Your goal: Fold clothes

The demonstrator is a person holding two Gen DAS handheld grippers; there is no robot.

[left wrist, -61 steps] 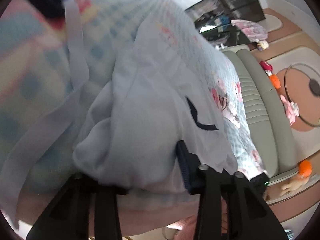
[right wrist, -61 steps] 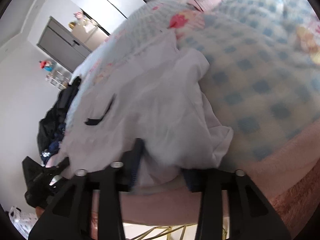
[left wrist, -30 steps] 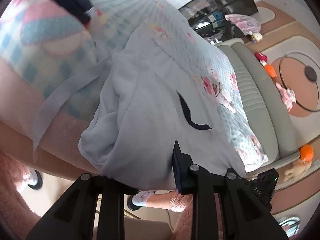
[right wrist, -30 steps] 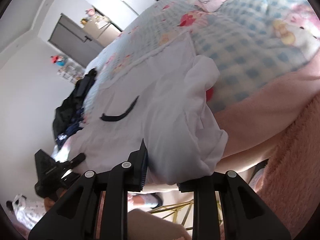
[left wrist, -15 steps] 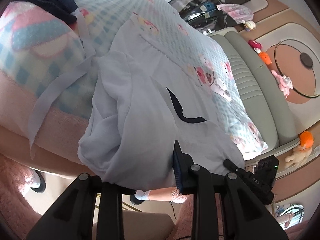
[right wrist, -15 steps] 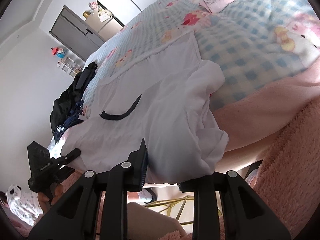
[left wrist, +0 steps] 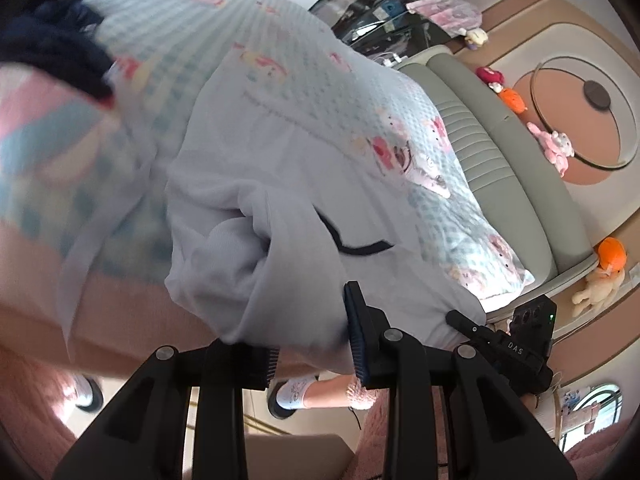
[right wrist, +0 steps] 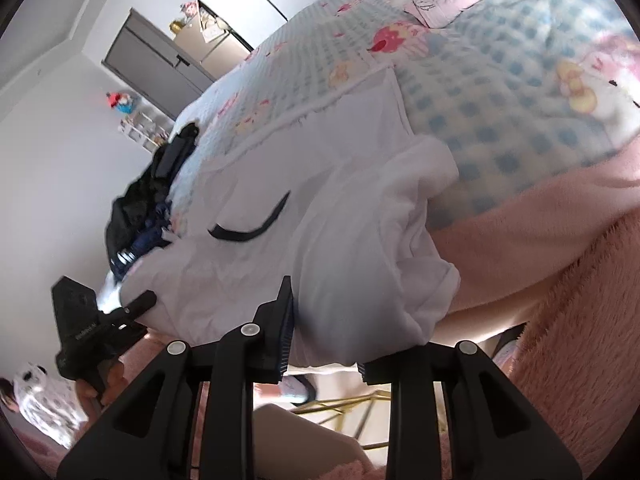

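- Both tongs are clamped on one hem: the left gripper (left wrist: 312, 344) at the bottom centre of its view and the right gripper (right wrist: 324, 344) at the bottom centre of its own each pinch the near edge of the white garment (right wrist: 320, 208), fabric bunched between the pads. A two-corner hold like this looks meant to keep the edge taut for a fold.
- Biggest thing on show is the bed, under a blue checked cartoon blanket (right wrist: 500, 92) that fills the upper right of the right view. It serves as the folding surface.
- Across it lies the white garment, from mid-frame down to the tongs, its near edge hanging off the bed's pink plush side (right wrist: 520, 220). My read: the fold is only starting, since most of the cloth still lies spread out.
- Next down, a dark heap of clothes (right wrist: 144, 208) sits at centre left in the right view, just beside the garment, probably waiting its turn.
- A black curved mark (left wrist: 356, 240) shows on the garment, centre of the left view.
- Smallest: an orange plush toy (left wrist: 610, 252) at the right edge there, well apart from the work.
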